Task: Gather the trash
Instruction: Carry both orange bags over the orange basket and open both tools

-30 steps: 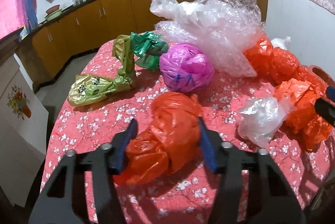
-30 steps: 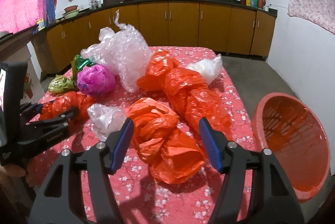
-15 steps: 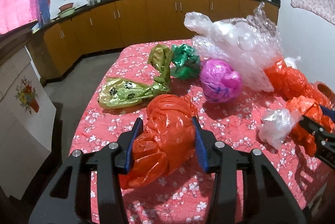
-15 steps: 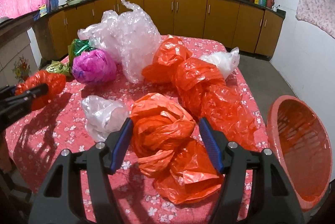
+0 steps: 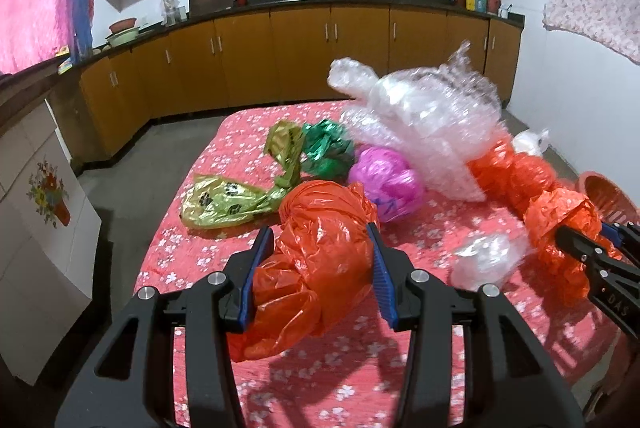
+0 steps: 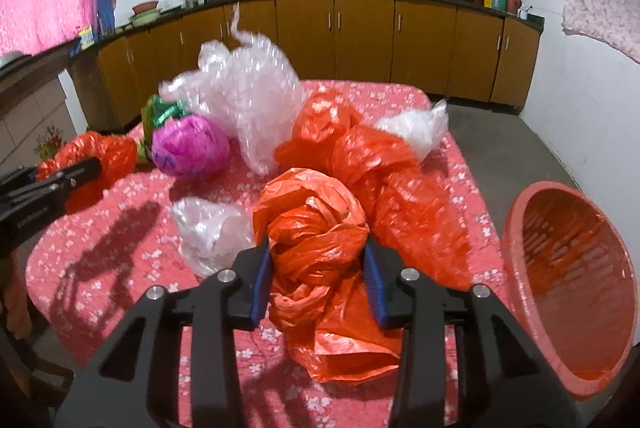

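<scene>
The left gripper (image 5: pixel 320 260) has its blue-padded fingers (image 5: pixel 258 268) closed around a crumpled orange bag (image 5: pixel 320 268), pads pressing both sides of the bundle, which appears lifted clear of the red flowered cloth (image 5: pixel 224 156) covering the worktop. The right gripper (image 6: pixel 318 276) likewise pinches a second orange bag (image 6: pixel 316 228) between its fingers (image 6: pixel 374 280), the loose tail of that bag trailing down onto the cloth below. Taking the magenta bag ball (image 5: pixel 386 184) as the landmark: the left-held orange bag hangs just in front of it and to its left; a green foil bag (image 5: pixel 326 148) lies directly behind it, touching or nearly so; an olive-yellow bag with paw prints (image 5: pixel 228 200) stretches away to its left; a large heap of clear bubble wrap (image 5: pixel 424 124) rises behind and to its right, its edge against the ball. To the right of the ball, a long knotted orange bag (image 6: pixel 384 172) runs along the cloth, with a white bag (image 6: pixel 420 128) at its far end. A small clear plastic wad (image 6: pixel 212 228) sits in front of the ball, beside the right-held bag. Well to the right of the ball, past the worktop edge, stands a tilted salmon-red slotted basket (image 6: pixel 516 260).
</scene>
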Motion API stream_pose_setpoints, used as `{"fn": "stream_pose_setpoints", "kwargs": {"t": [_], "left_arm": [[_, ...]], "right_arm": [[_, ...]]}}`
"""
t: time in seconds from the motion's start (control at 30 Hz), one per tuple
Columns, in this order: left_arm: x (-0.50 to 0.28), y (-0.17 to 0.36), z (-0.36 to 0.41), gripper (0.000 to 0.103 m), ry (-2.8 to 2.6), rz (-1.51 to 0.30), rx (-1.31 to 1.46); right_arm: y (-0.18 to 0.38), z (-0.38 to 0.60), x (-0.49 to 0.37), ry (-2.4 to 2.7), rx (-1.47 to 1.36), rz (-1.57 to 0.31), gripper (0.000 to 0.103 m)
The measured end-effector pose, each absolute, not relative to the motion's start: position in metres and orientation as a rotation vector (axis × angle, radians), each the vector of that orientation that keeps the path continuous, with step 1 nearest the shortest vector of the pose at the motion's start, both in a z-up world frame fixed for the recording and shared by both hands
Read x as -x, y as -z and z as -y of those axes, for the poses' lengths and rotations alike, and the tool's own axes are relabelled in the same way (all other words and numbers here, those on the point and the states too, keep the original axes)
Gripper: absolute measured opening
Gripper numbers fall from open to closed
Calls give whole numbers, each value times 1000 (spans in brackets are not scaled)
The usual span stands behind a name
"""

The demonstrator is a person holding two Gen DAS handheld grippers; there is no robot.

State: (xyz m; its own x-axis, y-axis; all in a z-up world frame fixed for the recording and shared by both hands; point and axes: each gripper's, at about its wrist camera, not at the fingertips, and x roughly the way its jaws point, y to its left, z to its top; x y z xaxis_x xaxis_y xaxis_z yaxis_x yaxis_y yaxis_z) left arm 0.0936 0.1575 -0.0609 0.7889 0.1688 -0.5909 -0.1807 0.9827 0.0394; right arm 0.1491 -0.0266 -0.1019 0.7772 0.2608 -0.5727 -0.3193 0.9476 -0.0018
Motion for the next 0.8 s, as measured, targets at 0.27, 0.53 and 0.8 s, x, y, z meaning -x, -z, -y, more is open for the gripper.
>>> {"fn": "stream_pose_setpoints", "kwargs": {"t": [0.27, 0.53, 0.8], "left_arm": [[-91, 44, -129, 47, -132, -601, 25], [-94, 27, -91, 47, -34, -574, 33], [-100, 13, -41, 47, 92, -551, 24]], "right_arm": [[77, 50, -129, -307, 44, -540, 39], [53, 92, -112, -229, 1, -460, 40], [43, 155, -107, -91, -63, -432, 40]]}}
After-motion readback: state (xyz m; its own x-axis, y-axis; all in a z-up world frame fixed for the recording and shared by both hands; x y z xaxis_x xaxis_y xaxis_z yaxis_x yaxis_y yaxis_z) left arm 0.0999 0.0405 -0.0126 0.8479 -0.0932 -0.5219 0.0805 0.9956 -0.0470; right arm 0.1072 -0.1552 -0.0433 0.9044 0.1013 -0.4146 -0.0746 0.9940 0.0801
